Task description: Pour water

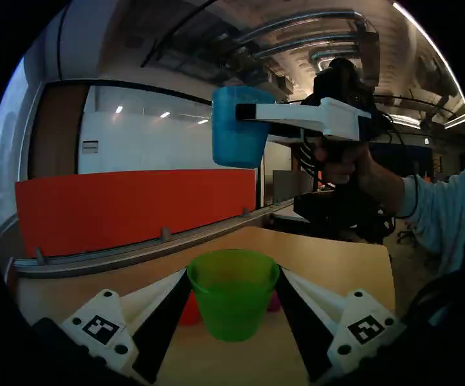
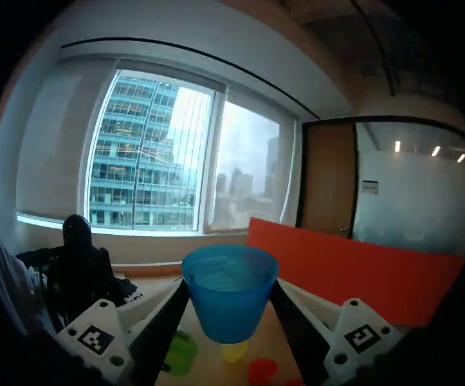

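A green cup (image 1: pixel 232 302) sits upright between the fingers of my left gripper (image 1: pixel 233 276), which is shut on it just above the wooden table (image 1: pixel 335 257). Higher up and farther off hangs a blue cup (image 1: pixel 232 138), roughly upright, with my right gripper (image 1: pixel 240 119) shut on it and a hand (image 1: pixel 345 161) behind. In the right gripper view the blue cup (image 2: pixel 230 302) stands between the fingers of my right gripper (image 2: pixel 230 286); its inside looks rippled, as with water. Below it lies the green cup (image 2: pixel 181 352).
A red cup (image 1: pixel 190 312) and a pink one (image 1: pixel 274 301) stand behind the green cup. A yellow cup (image 2: pixel 234 350) and a red cup (image 2: pixel 262 370) are on the table below. An orange partition (image 1: pixel 136 206) borders the table's far side. A dark device (image 2: pixel 78 270) is at left.
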Motion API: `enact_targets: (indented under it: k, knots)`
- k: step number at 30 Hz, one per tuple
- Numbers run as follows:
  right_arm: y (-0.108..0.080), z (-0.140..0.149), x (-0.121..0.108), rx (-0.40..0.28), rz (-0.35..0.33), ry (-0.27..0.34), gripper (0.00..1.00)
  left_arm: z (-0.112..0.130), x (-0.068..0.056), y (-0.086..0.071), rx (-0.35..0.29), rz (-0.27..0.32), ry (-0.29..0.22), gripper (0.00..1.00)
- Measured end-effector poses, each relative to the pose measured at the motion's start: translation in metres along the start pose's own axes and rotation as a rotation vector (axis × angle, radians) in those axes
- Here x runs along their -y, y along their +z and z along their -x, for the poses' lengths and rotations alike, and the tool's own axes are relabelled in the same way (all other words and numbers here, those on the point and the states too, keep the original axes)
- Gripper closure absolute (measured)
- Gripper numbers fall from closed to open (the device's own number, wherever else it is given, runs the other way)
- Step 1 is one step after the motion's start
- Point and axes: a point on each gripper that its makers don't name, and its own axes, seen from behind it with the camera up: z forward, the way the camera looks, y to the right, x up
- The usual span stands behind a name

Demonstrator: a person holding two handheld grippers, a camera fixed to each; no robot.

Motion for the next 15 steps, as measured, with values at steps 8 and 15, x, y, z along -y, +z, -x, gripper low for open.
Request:
enact_targets:
  k: [8, 15]
  knots:
    - [-0.008, 0.015, -0.007, 0.017, 0.016, 0.014, 0.12, 0.001, 0.007, -0.002, 0.005, -0.018, -0.001, 0.12]
    - [-0.017, 0.03, -0.011, 0.034, 0.029, 0.014, 0.11, 0.003, 0.011, -0.004, 0.013, -0.029, 0.0, 0.12]
